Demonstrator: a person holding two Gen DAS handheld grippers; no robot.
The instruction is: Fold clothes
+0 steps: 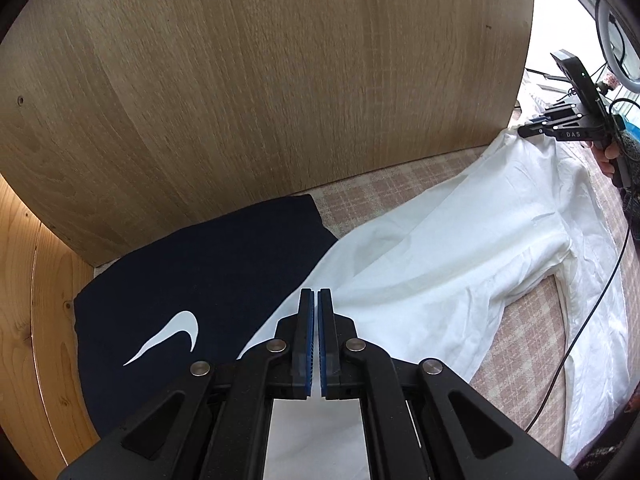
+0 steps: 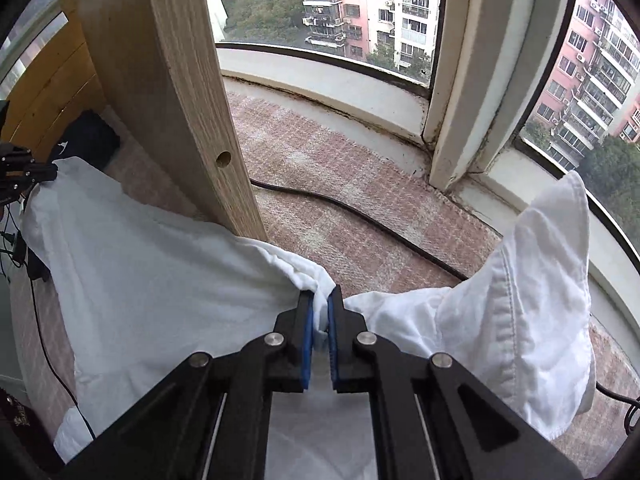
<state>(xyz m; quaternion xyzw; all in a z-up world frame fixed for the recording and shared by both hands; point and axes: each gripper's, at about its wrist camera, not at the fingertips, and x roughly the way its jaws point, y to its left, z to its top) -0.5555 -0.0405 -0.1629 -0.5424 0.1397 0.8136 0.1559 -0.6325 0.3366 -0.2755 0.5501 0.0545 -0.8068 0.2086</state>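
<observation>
Here, right claw point(image 2: 319, 312) pinching white shirt point(image 2: 152, 280), left claw point(image 1: 315, 304) closed, empty, wooden panel point(image 1: 260, 100) behind, navy garment point(image 1: 192, 280) beside.

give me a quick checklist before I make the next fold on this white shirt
1. Right gripper clamped on the white shirt: ok.
2. Left gripper holding cloth: cannot tell; jaws nearly closed, no fabric visible between them.
3. Shirt clear of the folded navy garment: not ok, its edge overlaps it.
4. Black cable clear of the shirt: not ok, it runs under it.
5. Shirt flat: not ok, wrinkled, one part raised.
</observation>
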